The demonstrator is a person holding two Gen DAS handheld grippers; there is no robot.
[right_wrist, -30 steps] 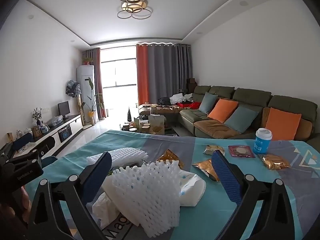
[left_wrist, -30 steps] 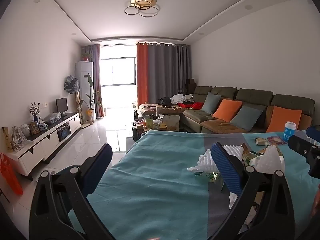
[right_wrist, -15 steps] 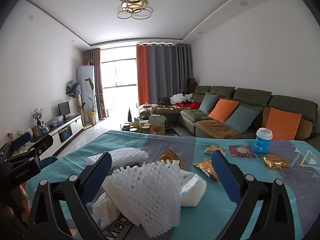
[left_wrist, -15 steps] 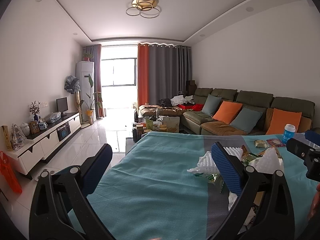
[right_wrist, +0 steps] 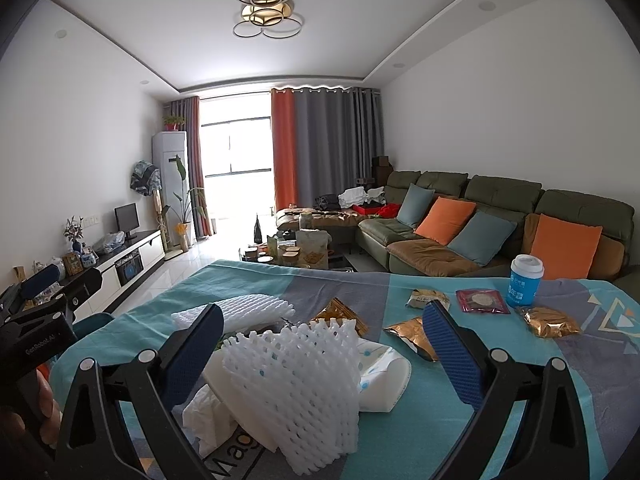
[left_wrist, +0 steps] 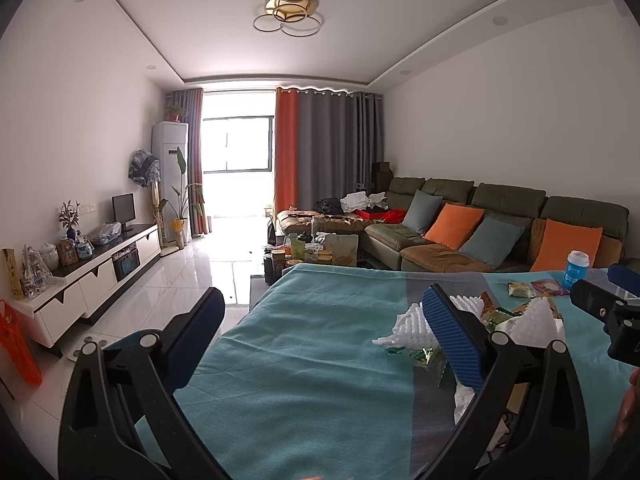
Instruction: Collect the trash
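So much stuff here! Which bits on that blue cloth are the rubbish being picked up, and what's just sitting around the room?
Rubbish for collecting:
- white foam net
- second foam net
- crumpled tissue
- gold wrappers
- red packet
- probably the blue paper cup

Just lying about:
- sofa with cushions
- TV cabinet
- curtains
- cluttered coffee table

Both hand-held grippers, left and right, are open and hold nothing.

Right gripper (right_wrist: 326,346) wide apart above white foam net (right_wrist: 298,380).
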